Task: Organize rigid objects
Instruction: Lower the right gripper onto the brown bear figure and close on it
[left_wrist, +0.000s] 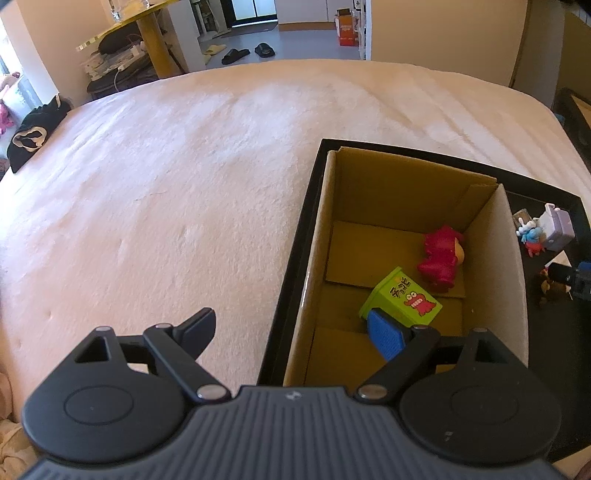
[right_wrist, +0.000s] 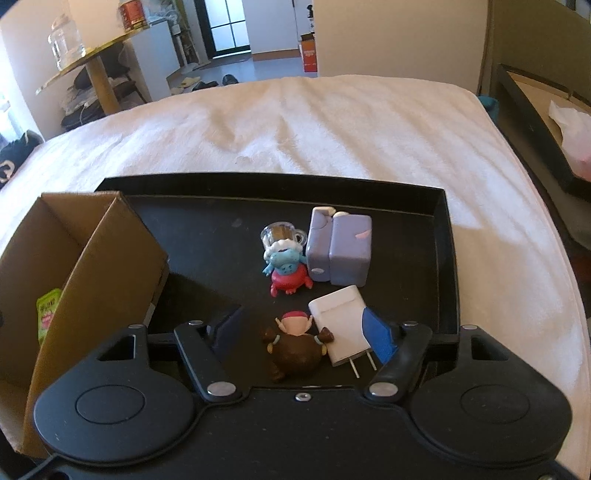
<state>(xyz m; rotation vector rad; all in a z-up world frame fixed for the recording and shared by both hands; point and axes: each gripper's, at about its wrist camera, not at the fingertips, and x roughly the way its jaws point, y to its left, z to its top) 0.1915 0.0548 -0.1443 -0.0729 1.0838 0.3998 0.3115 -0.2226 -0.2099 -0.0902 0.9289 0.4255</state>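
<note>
Two hand-held tongs work over a bed (right_wrist: 332, 122) covered in a pale fleece blanket. On the bed sits a shallow black tray (right_wrist: 448, 258), and inside its left end stands an open cardboard box (left_wrist: 406, 184).

The left tongs (left_wrist: 295, 328) hang with their jaws spread wide and nothing between them. One finger is out over the blanket, the other, with a blue pad (left_wrist: 386, 338), reaches inside the box. In the box lie a green carton with a red cartoon monster (left_wrist: 402, 297) and, just behind it, a red toy figure (left_wrist: 441, 258). The blue pad overlaps the carton's near edge in the view; whether they touch cannot be told.

The right tongs (right_wrist: 301, 330) are low over the tray floor, jaws partly apart. Between them lies a brown figurine with a red cap (right_wrist: 295, 347), and just beside it on the right a white plug charger (right_wrist: 341, 325) with its prongs pointing toward the camera. The right blue pad sits against the charger's edge; the left pad stands clear of the figurine, so nothing is clamped. Further back in the tray are a blue and red creature figure (right_wrist: 286, 269), a small clear mug (right_wrist: 280, 232) touching it from behind, and a lilac toy fridge (right_wrist: 341, 251) just to its right.
</note>
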